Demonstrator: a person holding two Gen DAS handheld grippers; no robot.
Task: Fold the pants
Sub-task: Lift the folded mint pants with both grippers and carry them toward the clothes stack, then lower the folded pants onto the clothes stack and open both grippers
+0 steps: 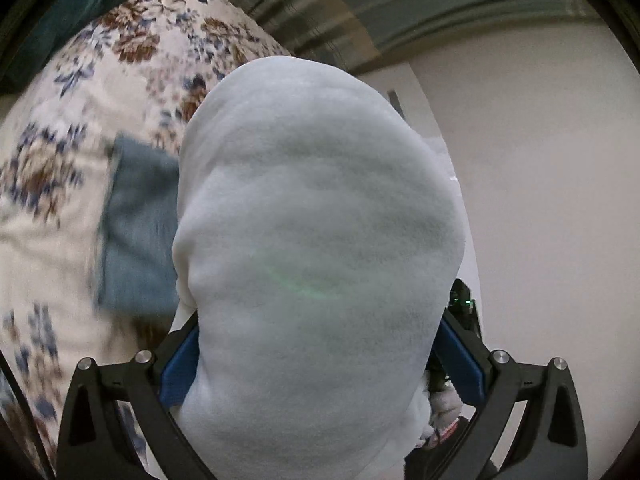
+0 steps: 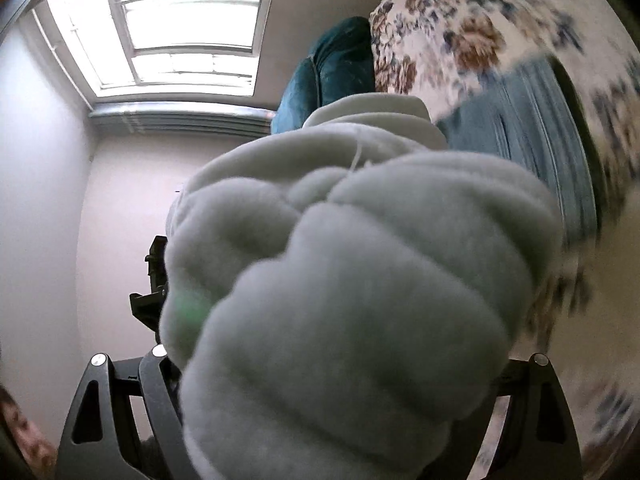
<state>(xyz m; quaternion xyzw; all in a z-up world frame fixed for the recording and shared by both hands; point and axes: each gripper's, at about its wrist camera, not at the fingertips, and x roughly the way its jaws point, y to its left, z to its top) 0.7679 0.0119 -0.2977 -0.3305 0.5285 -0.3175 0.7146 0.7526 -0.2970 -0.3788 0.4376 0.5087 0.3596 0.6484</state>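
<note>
Progress: the pants [image 1: 316, 248], pale fleece, hang in the air bunched up, off the bed [image 1: 68, 208]; no flat fold is visible, so folding looks at an early stage (judgement). Still to do: spread the garment on the bed, lay leg on leg, fold across

Left gripper [image 1: 320, 364]: jaws stand fairly wide apart with a thick wad of fleece between them, blue pads against the cloth on either side; reads as pinching the pants. Pointed outward at a plain wall, the floral bedcover off to its left

Right gripper [image 2: 320, 364]: fleece, gathered in ridges, covers the fingertips; jaws appear to hold the pants, but the contact itself is hidden. Aimed toward the window [image 2: 160, 28], tilted, with the bed at upper right

Also on the bed: a folded blue cloth [image 1: 136, 232], lying flat near the middle, and a teal cushion [image 2: 332, 68] at the far edge. Background blurred; both hands probably in motion
</note>
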